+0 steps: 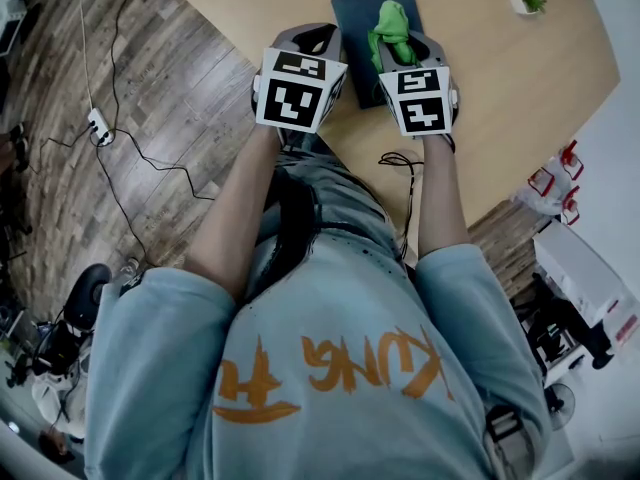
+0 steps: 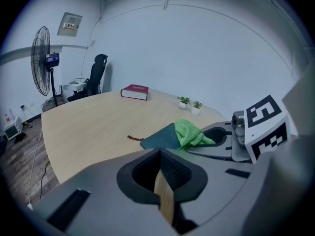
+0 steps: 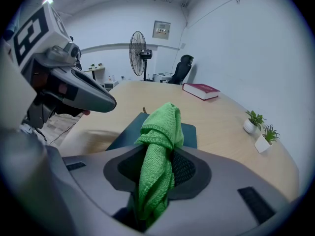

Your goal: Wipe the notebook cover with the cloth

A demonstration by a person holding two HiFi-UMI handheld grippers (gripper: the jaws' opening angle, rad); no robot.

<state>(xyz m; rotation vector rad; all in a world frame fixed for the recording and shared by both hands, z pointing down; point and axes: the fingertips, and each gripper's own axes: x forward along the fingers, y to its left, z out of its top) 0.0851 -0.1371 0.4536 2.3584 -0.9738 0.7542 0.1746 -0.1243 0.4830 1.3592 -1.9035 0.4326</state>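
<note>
A dark teal notebook (image 1: 358, 23) lies flat on the wooden table (image 1: 500, 98), just beyond both grippers. My right gripper (image 1: 405, 50) is shut on a green cloth (image 1: 392, 26), which bunches up out of the jaws above the notebook's near end. In the right gripper view the cloth (image 3: 162, 127) hangs between the pads, with the notebook (image 3: 189, 134) below it. My left gripper (image 1: 312, 43) hovers next to the notebook's left edge, shut with nothing between its pads. The left gripper view shows the notebook (image 2: 160, 137), the cloth (image 2: 189, 134) and the right gripper (image 2: 221, 136) to the right.
A red book (image 2: 135, 92) lies at the table's far side, near two small potted plants (image 2: 189, 103). A thin brown strap (image 2: 134, 138) lies by the notebook's far corner. A standing fan (image 2: 42, 58) and an office chair (image 2: 96, 75) stand beyond the table. Cables (image 1: 100, 128) run across the wood floor.
</note>
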